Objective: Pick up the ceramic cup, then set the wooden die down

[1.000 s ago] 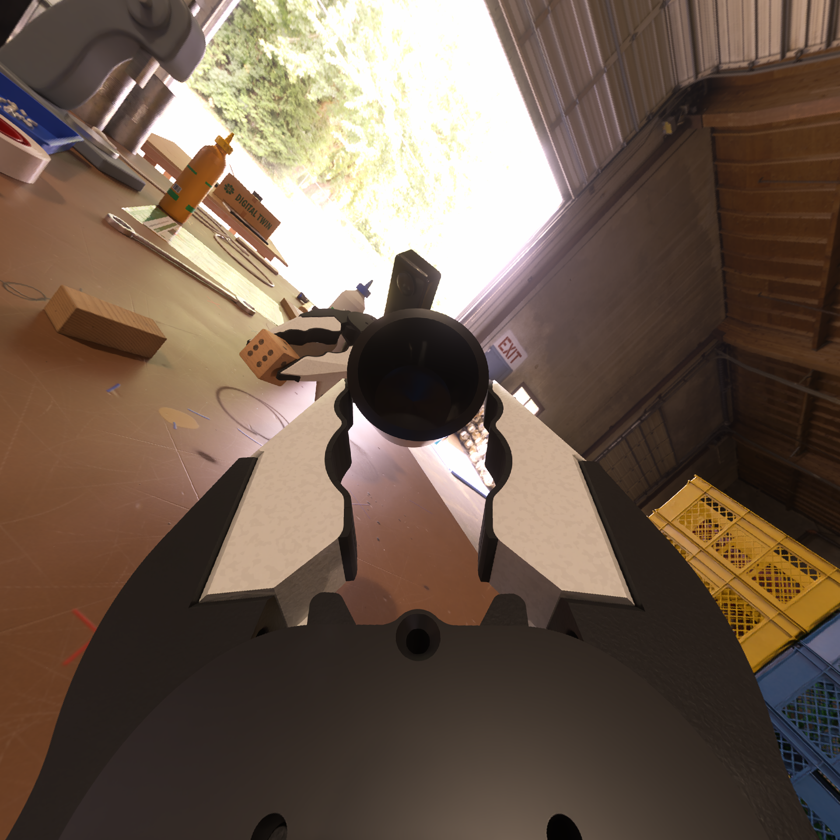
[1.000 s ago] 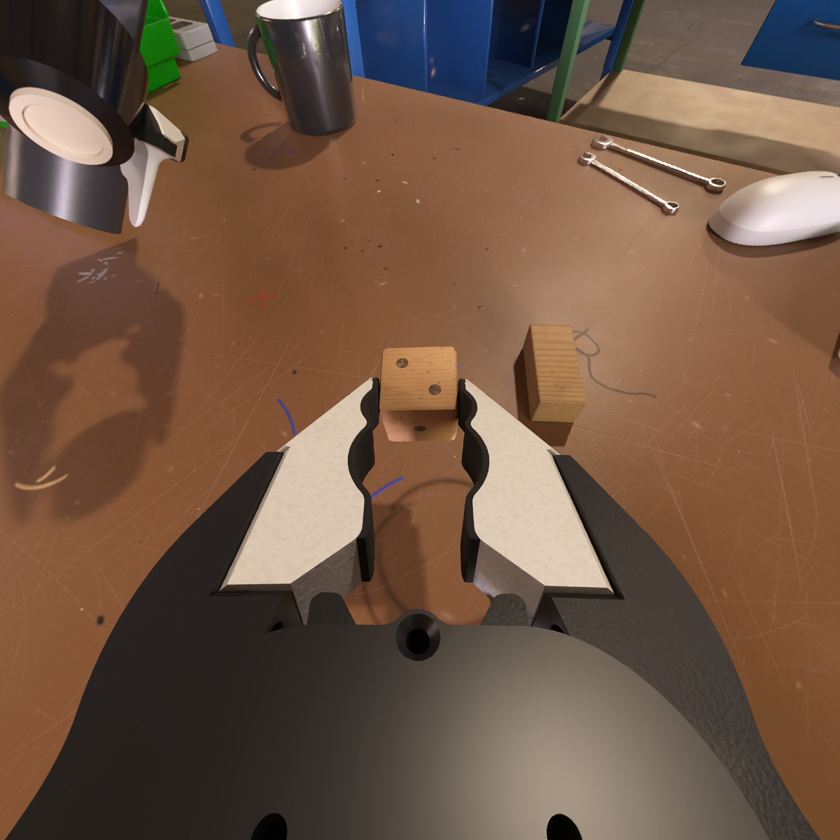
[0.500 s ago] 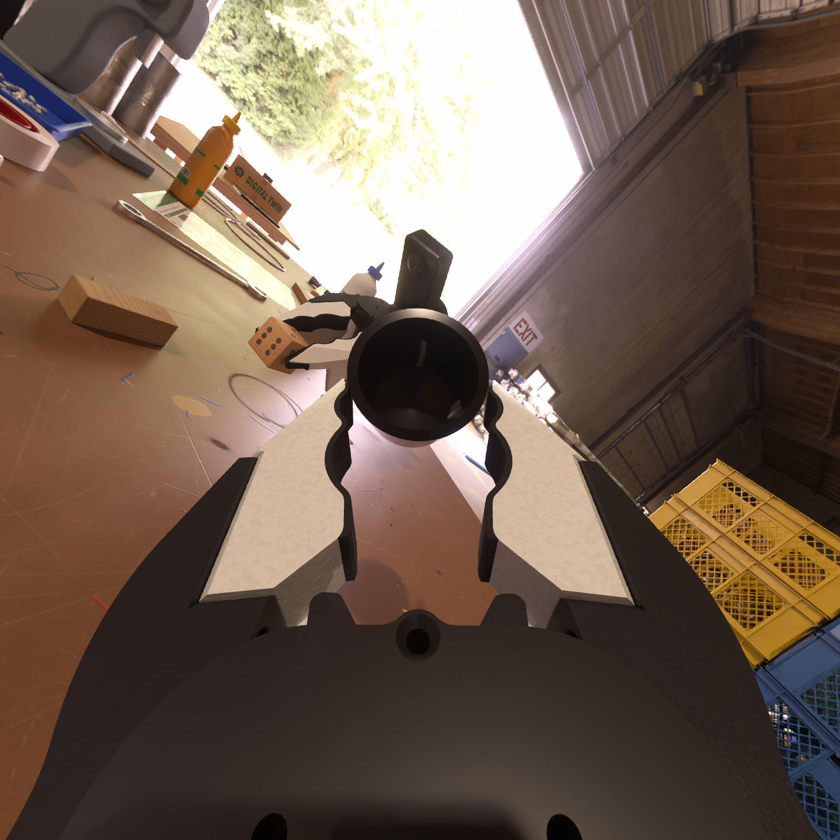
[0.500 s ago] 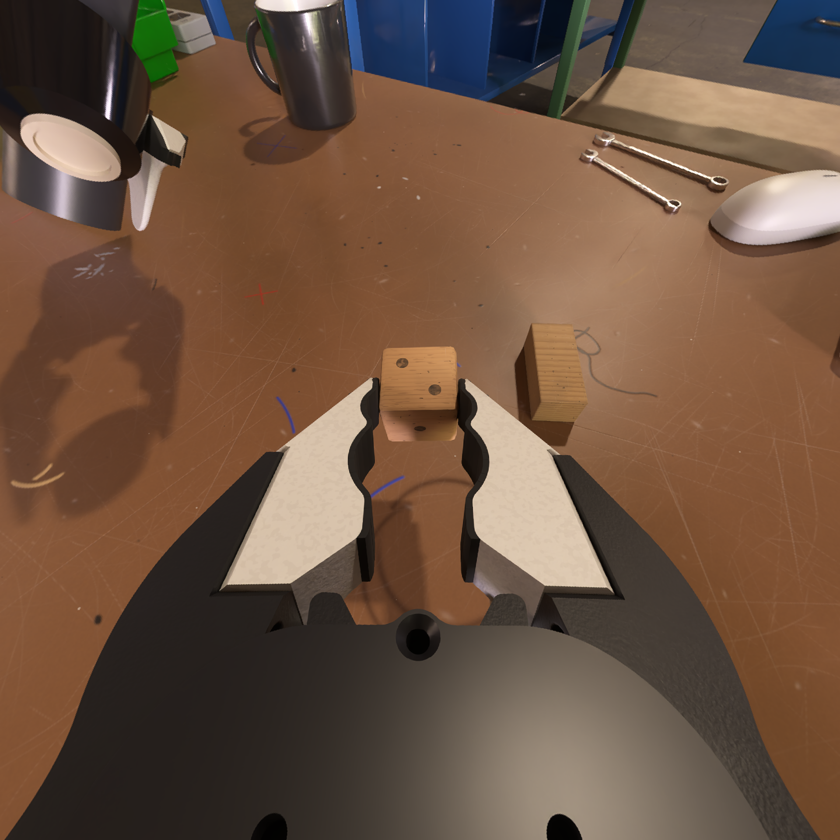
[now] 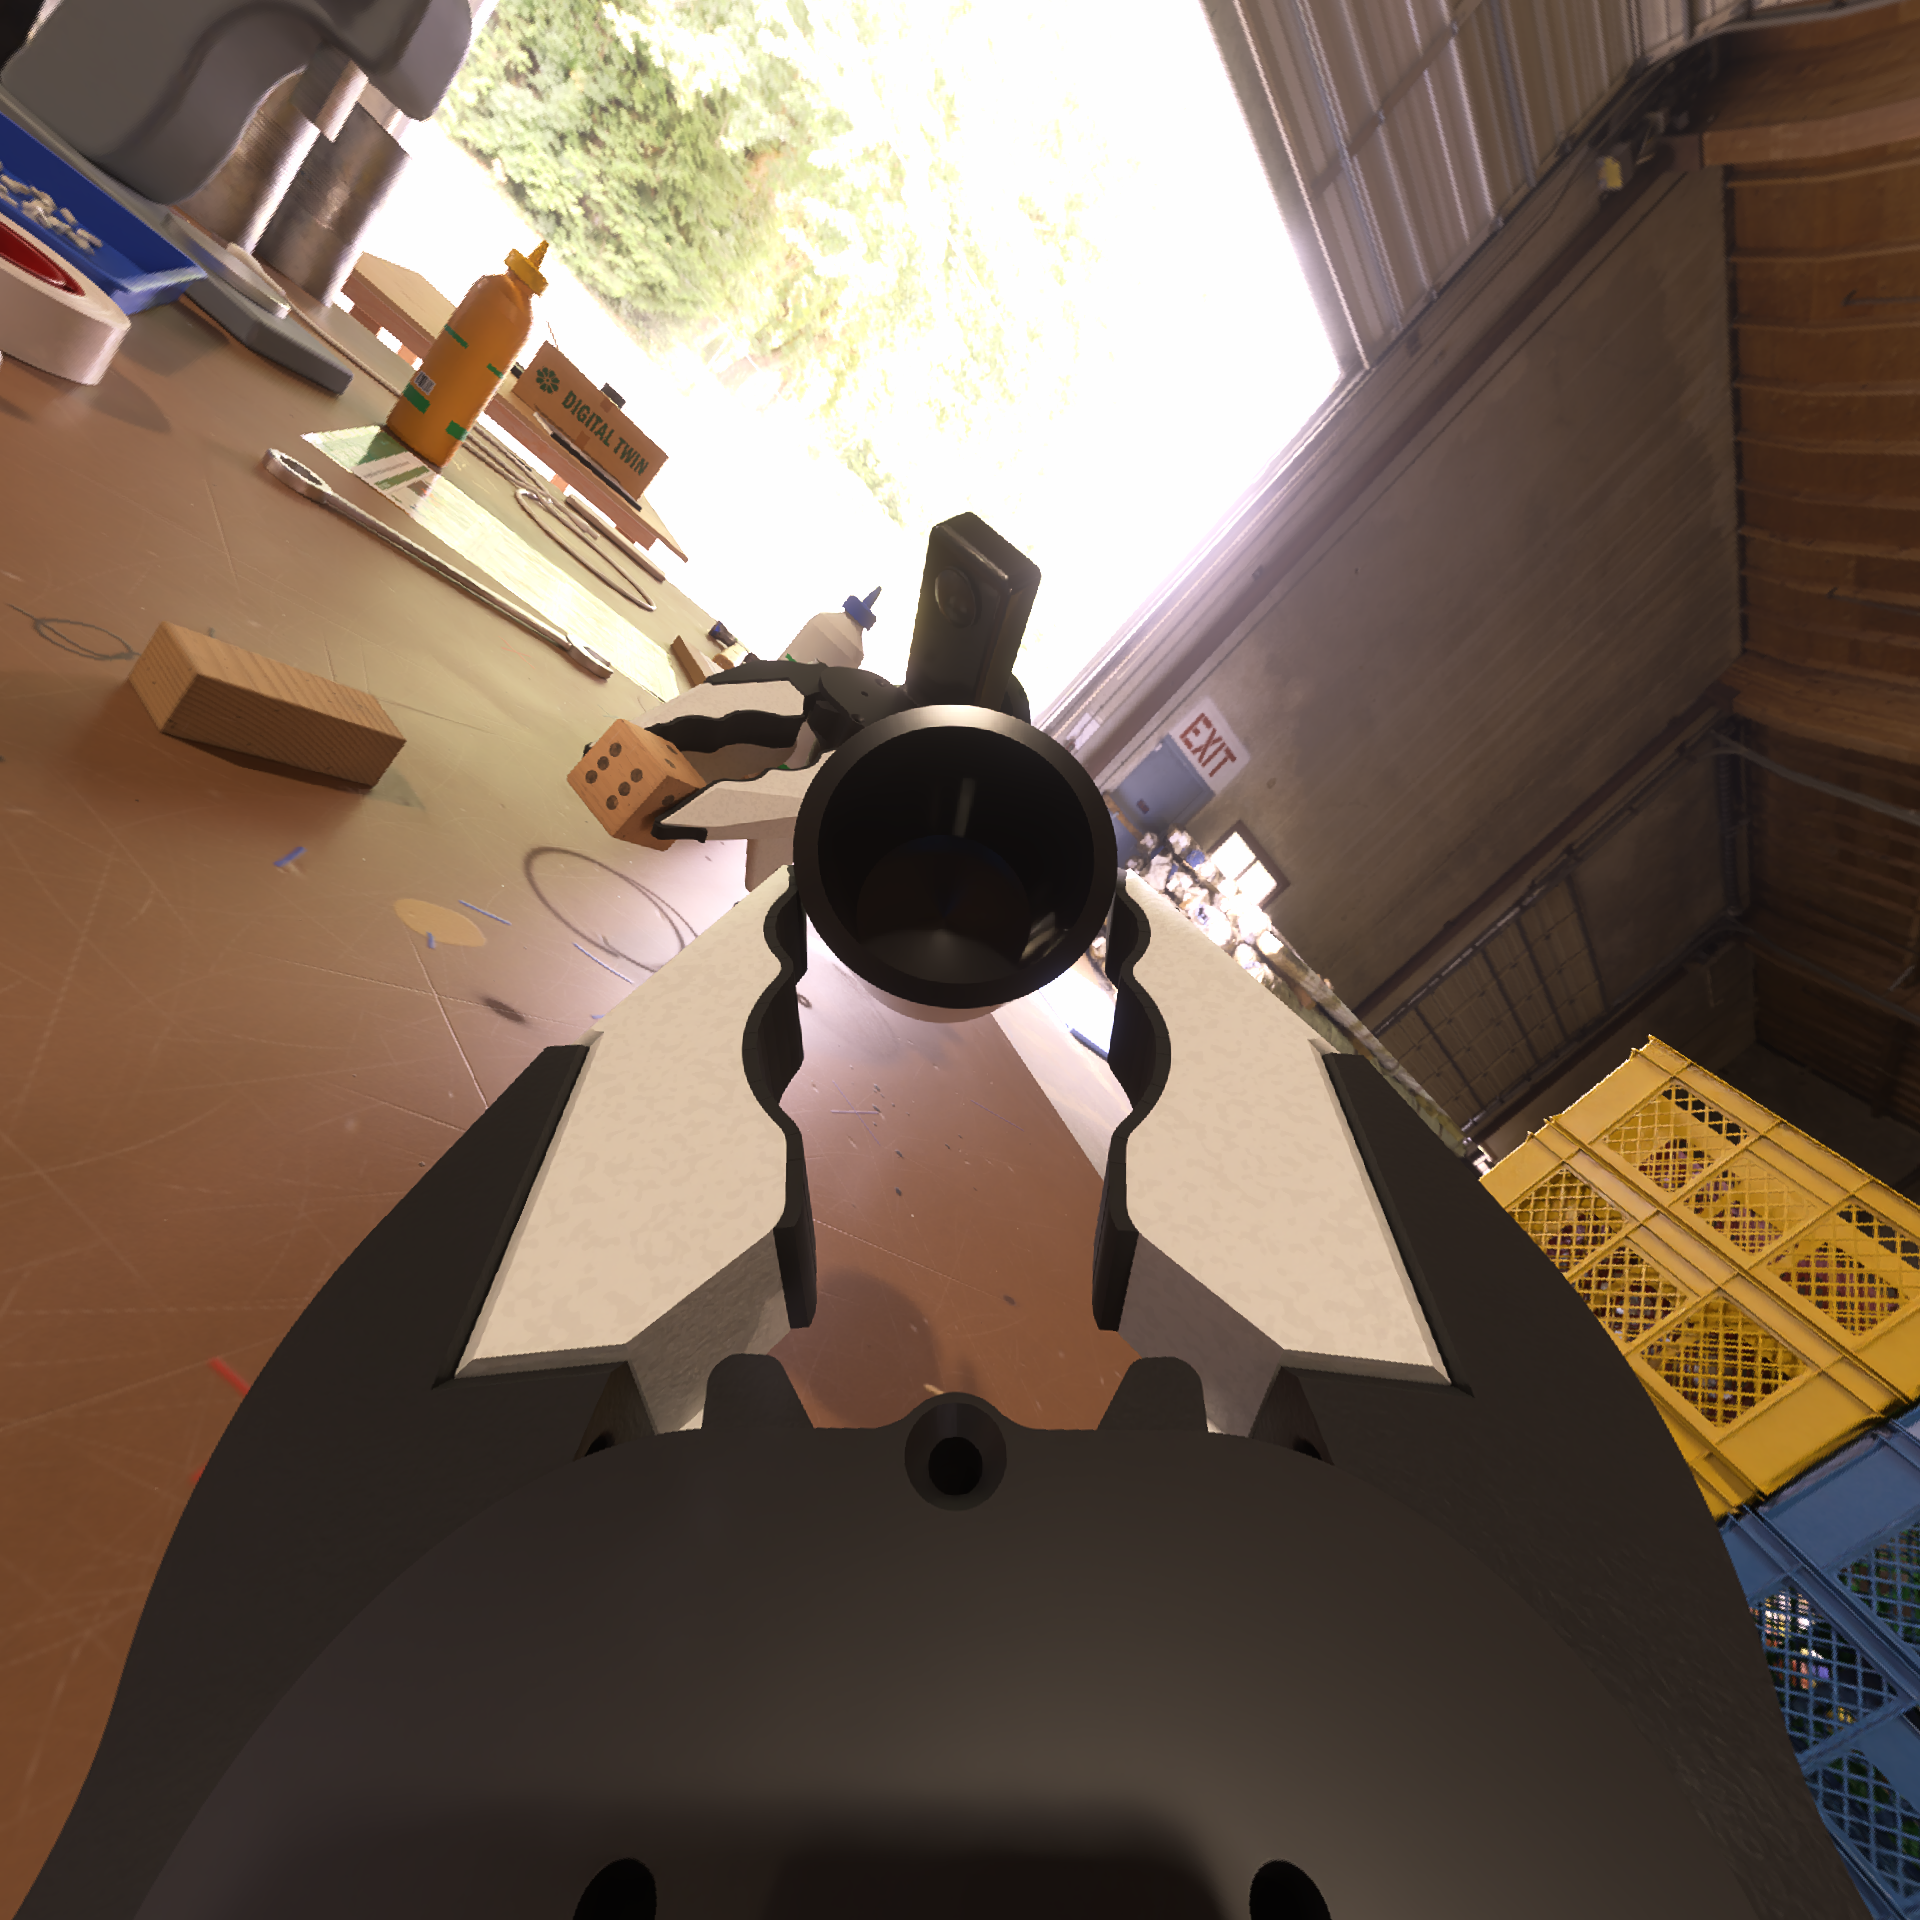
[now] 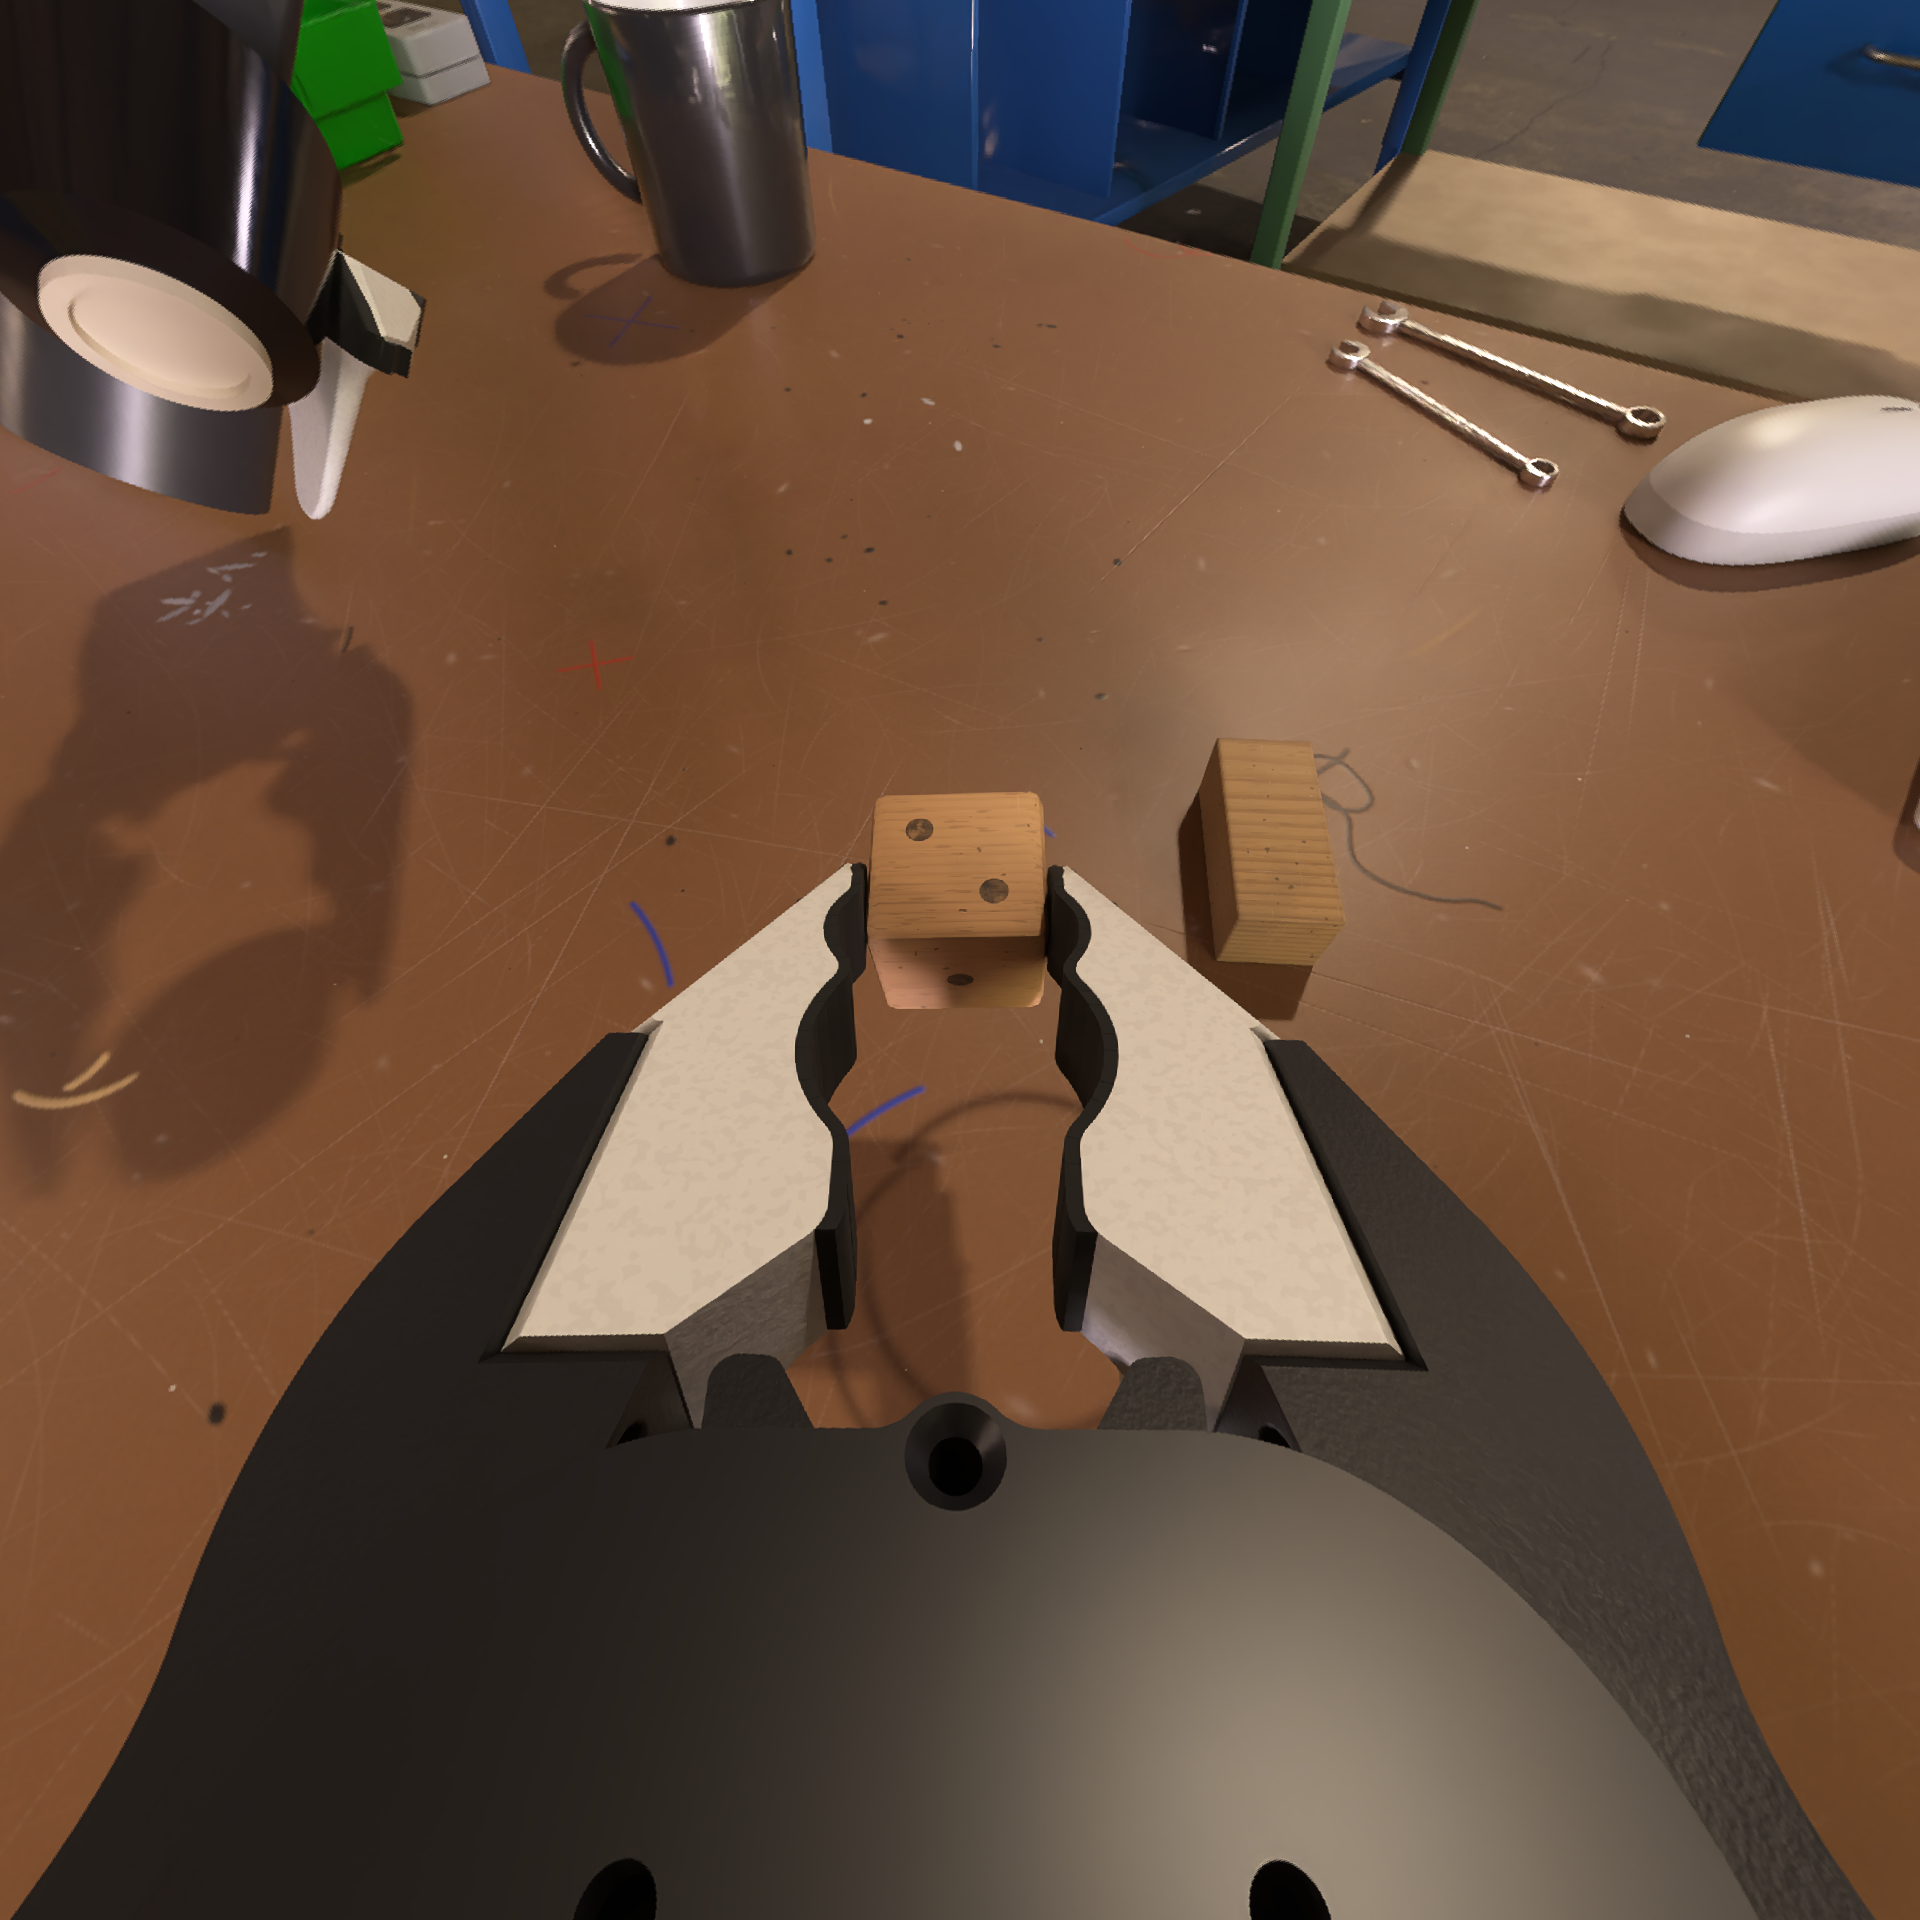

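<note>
Ceramic cup (image 5: 954, 862), glossy black, pinched by left fingers (image 5: 665, 1101); right fingers (image 6: 717, 1101) pinch the wooden die (image 6: 956, 868).

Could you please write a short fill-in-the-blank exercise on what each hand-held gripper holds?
1. The left hand-held gripper holds the black ceramic ____.
2. The right hand-held gripper is shut on the wooden ____.
3. The top face of what the right one grips shows ____ dots.
4. The wooden block lies on the brown ____.

Missing words: cup; die; two; table
</note>
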You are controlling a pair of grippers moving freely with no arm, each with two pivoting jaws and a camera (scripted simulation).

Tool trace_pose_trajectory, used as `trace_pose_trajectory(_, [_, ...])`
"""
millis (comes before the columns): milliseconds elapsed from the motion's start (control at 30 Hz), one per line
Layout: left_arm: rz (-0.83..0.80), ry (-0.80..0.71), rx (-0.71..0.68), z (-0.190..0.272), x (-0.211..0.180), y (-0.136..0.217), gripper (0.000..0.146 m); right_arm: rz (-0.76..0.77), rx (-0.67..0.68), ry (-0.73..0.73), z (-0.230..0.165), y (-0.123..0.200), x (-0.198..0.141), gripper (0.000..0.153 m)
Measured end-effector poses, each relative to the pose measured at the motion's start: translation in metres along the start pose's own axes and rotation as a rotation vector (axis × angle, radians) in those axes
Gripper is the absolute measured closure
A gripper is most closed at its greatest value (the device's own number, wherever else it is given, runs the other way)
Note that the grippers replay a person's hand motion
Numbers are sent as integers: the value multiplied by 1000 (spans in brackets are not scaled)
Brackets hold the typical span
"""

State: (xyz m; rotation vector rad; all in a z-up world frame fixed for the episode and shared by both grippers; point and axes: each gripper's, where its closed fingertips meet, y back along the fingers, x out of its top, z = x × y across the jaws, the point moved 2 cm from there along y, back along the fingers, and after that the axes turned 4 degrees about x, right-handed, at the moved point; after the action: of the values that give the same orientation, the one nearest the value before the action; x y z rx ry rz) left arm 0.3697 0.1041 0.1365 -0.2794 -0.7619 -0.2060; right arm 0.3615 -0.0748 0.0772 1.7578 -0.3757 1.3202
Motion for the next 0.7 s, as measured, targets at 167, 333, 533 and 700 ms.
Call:
trace_pose_trajectory(167, [0, 2, 1, 0, 0, 0, 88, -2, -1, 3, 0, 0, 0, 118])
trace_pose_trajectory(333, [-1, 1, 2, -1, 0, 0, 88, -3, -1, 6, -1, 0, 0, 118])
trace_pose_trajectory(533, [-2, 2, 3, -1, 0, 0, 88, -4, -2, 9, -1, 0, 0, 118])
trace_pose_trajectory(700, [-2, 4, 10, -2, 0, 0, 88, -3, -3, 10, -1, 0, 0, 118])
